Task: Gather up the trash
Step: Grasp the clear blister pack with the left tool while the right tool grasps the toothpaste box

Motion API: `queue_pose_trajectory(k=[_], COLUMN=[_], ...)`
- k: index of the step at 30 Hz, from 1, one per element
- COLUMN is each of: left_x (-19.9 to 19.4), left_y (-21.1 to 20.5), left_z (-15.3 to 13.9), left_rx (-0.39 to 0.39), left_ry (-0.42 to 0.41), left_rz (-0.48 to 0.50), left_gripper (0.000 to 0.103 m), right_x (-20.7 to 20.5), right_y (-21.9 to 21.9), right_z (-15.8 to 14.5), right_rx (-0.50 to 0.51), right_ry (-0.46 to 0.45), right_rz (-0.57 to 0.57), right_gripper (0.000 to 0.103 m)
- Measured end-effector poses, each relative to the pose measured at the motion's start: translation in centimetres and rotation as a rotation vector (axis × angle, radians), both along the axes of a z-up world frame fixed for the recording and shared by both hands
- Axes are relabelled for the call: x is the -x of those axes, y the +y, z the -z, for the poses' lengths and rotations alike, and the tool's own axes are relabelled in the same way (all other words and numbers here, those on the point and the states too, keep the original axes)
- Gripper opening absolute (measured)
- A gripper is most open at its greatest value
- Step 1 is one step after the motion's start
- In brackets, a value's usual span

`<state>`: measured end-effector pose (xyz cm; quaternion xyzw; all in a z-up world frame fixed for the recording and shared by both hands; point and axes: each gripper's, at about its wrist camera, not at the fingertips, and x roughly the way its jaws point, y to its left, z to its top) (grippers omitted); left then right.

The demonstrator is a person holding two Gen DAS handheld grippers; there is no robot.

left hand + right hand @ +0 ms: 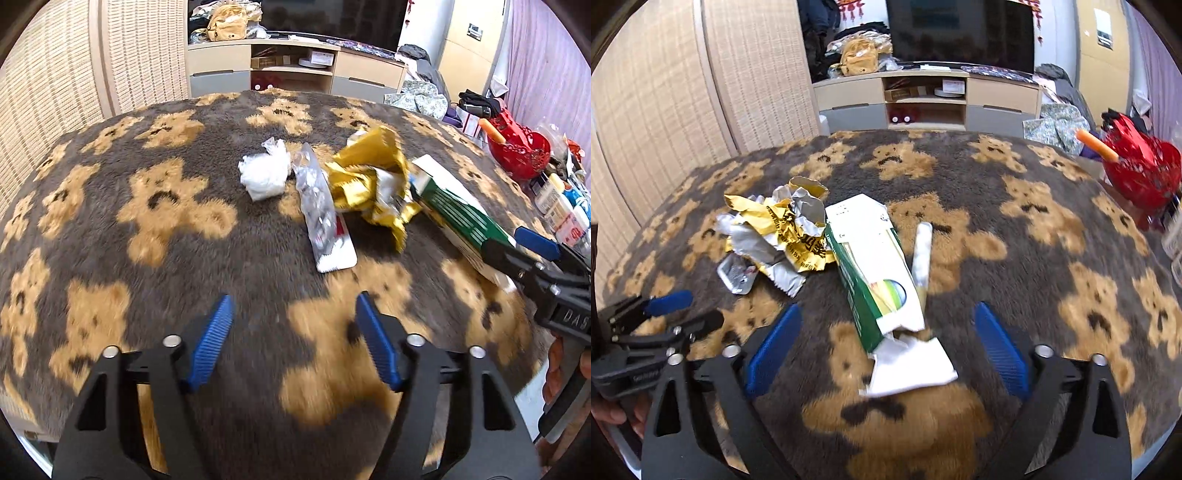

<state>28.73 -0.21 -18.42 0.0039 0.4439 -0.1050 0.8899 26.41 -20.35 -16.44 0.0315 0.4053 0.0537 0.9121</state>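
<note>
Nearest lens: left gripper (pixel 293 332), jaws apart, nothing between, only bear-print blanket (pixel 110 221) below. Right gripper (pixel 888 347) likewise spread, straddling near end of green-and-white carton (pixel 875 266), pads not touching it; probably lined up for first pick. Trash bunched mid-blanket, so likely staged for collecting: carton at 3 o'clock of crumpled gold wrapper (pixel 369 184), clear blister pack (pixel 321 218) at 9 of wrapper, white wad (pixel 264 173) at 10. White tube (pixel 921 254) along carton's right side. No bin in view. Near foreground motion-blurred; carton print unreadable.
</note>
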Motion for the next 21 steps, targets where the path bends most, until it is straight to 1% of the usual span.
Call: queue_pose_trajectory(k=[2,3,7,8,9,10,11,12,13,14,19,21], left_x=[-0.9,-1.4,-2.8,-3.1,-3.4,-3.6,-3.8,-4.0,-4.1,-4.1,-3.1,-2.4], left_y=[-0.1,-0.3,-0.7,-0.9,-1.0,-1.2,-1.4,-1.5,-1.6,-1.7,-1.5,-1.4], left_z=[0.1,0.2,0.1,0.1,0.1,0.2,0.3,0.4,0.4,0.5,-0.3,-1.0], left_rx=[0.008,0.012,0.027,0.027,0.026,0.025,0.019,0.014,0.008,-0.003,-0.025,-0.038], left_ry=[-0.003,-0.005,-0.019,-0.022,-0.026,-0.028,-0.027,-0.026,-0.023,-0.023,-0.052,-0.064], left_rz=[0.002,0.004,0.017,0.02,0.024,0.03,0.041,0.047,0.052,0.056,0.058,0.056], left_gripper=[0.055,0.054,0.049,0.044,0.039,0.035,0.026,0.015,0.009,0.008,0.007,0.006], right_x=[-0.7,-1.0,-1.7,-1.8,-2.1,-2.3,-2.4,-2.6,-2.6,-2.5,-1.9,-1.5], right_y=[0.2,0.3,0.8,0.9,1.1,1.2,1.2,1.3,1.3,1.3,1.2,1.2], right_z=[0.3,0.4,0.9,1.0,1.2,1.4,1.5,1.7,1.8,1.9,1.4,0.9], right_rx=[-0.007,-0.01,-0.01,-0.007,-0.003,-0.001,0.001,0.001,0.0,-0.001,-0.009,-0.011], right_ry=[0.005,0.007,0.012,0.014,0.02,0.024,0.03,0.038,0.042,0.044,0.03,0.02], right_rz=[-0.008,-0.01,-0.033,-0.037,-0.044,-0.047,-0.052,-0.057,-0.061,-0.064,-0.064,-0.062], right_gripper=[0.081,0.08,0.069,0.065,0.063,0.056,0.048,0.045,0.042,0.039,0.036,0.033])
